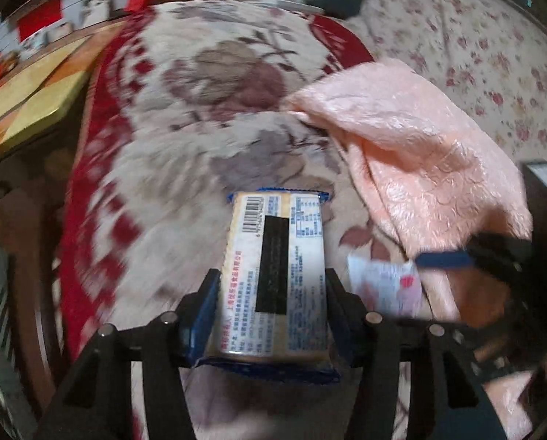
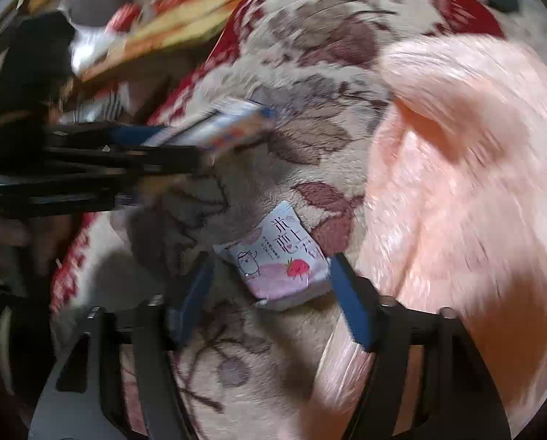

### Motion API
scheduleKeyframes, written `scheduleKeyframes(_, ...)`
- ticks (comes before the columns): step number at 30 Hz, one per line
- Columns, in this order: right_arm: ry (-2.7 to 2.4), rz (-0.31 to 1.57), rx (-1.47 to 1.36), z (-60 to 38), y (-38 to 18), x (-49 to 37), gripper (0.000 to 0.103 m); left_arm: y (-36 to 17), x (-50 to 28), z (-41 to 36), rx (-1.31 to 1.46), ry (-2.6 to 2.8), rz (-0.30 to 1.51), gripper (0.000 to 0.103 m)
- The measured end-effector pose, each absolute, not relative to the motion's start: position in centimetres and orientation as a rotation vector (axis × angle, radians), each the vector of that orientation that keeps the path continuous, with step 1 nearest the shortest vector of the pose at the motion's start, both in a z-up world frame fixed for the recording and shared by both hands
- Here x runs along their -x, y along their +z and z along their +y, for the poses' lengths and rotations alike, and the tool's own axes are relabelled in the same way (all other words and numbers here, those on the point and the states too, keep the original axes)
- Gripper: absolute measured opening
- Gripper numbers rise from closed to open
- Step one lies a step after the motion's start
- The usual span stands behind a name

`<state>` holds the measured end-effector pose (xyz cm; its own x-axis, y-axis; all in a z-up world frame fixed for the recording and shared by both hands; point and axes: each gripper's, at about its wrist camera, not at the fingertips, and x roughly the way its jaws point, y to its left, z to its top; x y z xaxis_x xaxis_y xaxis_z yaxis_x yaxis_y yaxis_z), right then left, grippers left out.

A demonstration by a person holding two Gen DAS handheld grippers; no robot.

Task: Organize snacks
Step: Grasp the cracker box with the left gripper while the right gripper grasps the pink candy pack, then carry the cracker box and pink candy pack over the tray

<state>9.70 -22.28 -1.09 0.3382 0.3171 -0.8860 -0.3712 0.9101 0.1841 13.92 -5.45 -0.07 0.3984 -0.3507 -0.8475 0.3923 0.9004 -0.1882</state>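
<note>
A: Start nearest. In the left wrist view the left gripper point(image 1: 271, 304) has its fingers point(image 1: 207, 304) pressed against both long sides of the biscuit packet point(image 1: 273, 271), barcode side up, at the lower centre of the frame. I judge it carried clear of the floral blanket point(image 1: 185, 117), though the blur makes that uncertain.

B: And the right?

A: In the right wrist view the right gripper point(image 2: 269, 286) has its fingers point(image 2: 350, 300) spread wide, either side of the small strawberry pouch point(image 2: 277, 260), which lies on the blanket at centre frame. One finger sits just beside the pouch's right edge; the other is apart from it.

B: So how should the grab go?

A: Centre the pouch between the fingers, come down until they straddle it, then close gently; it looks soft and thin, and the plush pile could let it slide. Keep the pink cloth point(image 2: 456, 183) out of the grip.

B: What can't you make out?

A: Both views are smeared by motion. Where the snacks should end up isn't visible. The far clutter at the upper left, near a yellow board point(image 1: 28, 102), is unreadable, and the packet's underside is hidden.
</note>
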Motion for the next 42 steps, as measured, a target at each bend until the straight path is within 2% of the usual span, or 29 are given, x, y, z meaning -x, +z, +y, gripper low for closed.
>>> scheduleKeyframes(1, 0.46, 1.152, 0.09, -22.0, -1.1, -10.0, 0.079, 0.0, -13.4, -4.8, -0.031, -0.457, 1.065, 0.057)
scheduleKeyframes(6, 0.557, 1.206, 0.323, -19.6, -2.4, -11.2, 0.079, -0.1, -10.4, -2.3, 0.01, -0.409, 1.064, 0.057)
scheduleKeyframes(9, 0.587, 1.228, 0.293, -20.0, -3.3, -11.9, 0.078, -0.1, -8.9, -1.7, -0.006, -0.372, 1.053, 0.057)
scheduleKeyframes(11, 0.581, 1.231, 0.19, -21.1, -3.5, -12.3, 0.052, -0.3, -8.3, -1.3, 0.005, -0.359, 1.057, 0.057)
scheduleKeyframes(15, 0.526, 1.211, 0.205, -21.2, -3.5, -11.0, 0.052, -0.6, -7.5, -0.5, 0.01, -0.297, 1.052, 0.057)
scheduleKeyframes(23, 0.514, 1.074, 0.196, -17.0, 0.1, -7.7, 0.052, -0.4, -5.9, 3.0, 0.078, -0.181, 1.043, 0.057)
scheduleKeyframes(42, 0.649, 1.043, 0.175, -6.2, 1.7, -6.4, 0.052, 2.1, -2.3, 11.7, 0.115, 0.044, 0.959, 0.058)
